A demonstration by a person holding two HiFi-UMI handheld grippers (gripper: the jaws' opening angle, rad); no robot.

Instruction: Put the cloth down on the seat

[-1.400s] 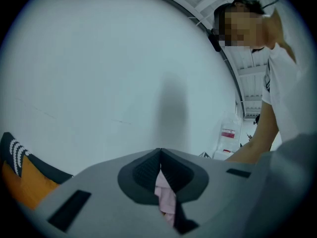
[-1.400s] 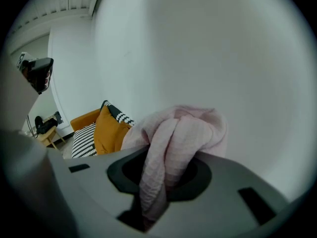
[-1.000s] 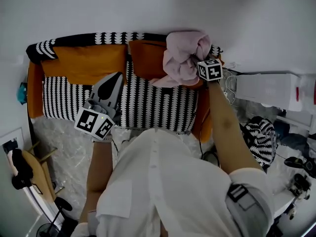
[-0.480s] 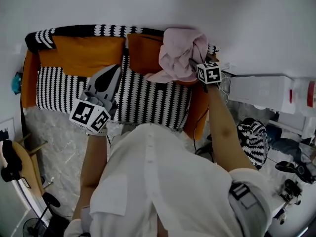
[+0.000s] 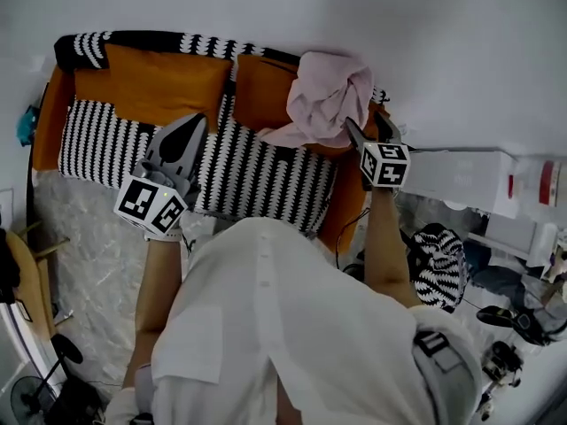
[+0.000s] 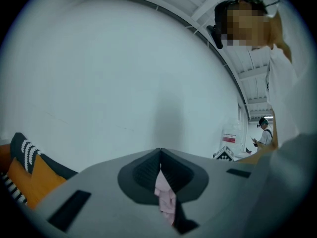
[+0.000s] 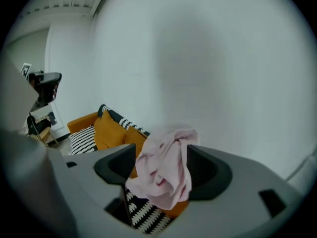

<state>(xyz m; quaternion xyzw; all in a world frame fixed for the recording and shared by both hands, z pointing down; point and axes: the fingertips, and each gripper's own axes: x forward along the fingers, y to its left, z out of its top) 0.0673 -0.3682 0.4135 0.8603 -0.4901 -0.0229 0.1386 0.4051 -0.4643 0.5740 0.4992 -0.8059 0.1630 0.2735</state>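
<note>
A crumpled pink cloth [image 5: 326, 98] lies on the right end of the sofa, over an orange back cushion [image 5: 261, 91] and down onto the black-and-white striped seat [image 5: 257, 173]. My right gripper [image 5: 367, 124] hovers just in front of it; its jaws have just been opening and now stand wide, with nothing pressed between them. In the right gripper view the cloth [image 7: 166, 170] shows beyond the spread jaws. My left gripper [image 5: 182, 144] is shut and empty over the seat's middle. Past its closed tips [image 6: 159, 155], a strip of cloth [image 6: 166, 197] shows in the distance.
A second orange cushion [image 5: 151, 82] leans on the sofa back at left. A white box [image 5: 461, 180] stands right of the armrest, with a striped bag [image 5: 438, 268] and cables on the floor. A wooden stand [image 5: 27, 299] is at left. A person [image 6: 264, 130] stands far off.
The right gripper's jaws opened and let go of the cloth, then drew back toward me and up. The cloth stayed on the sofa's right end. My left gripper drifted slightly left.
</note>
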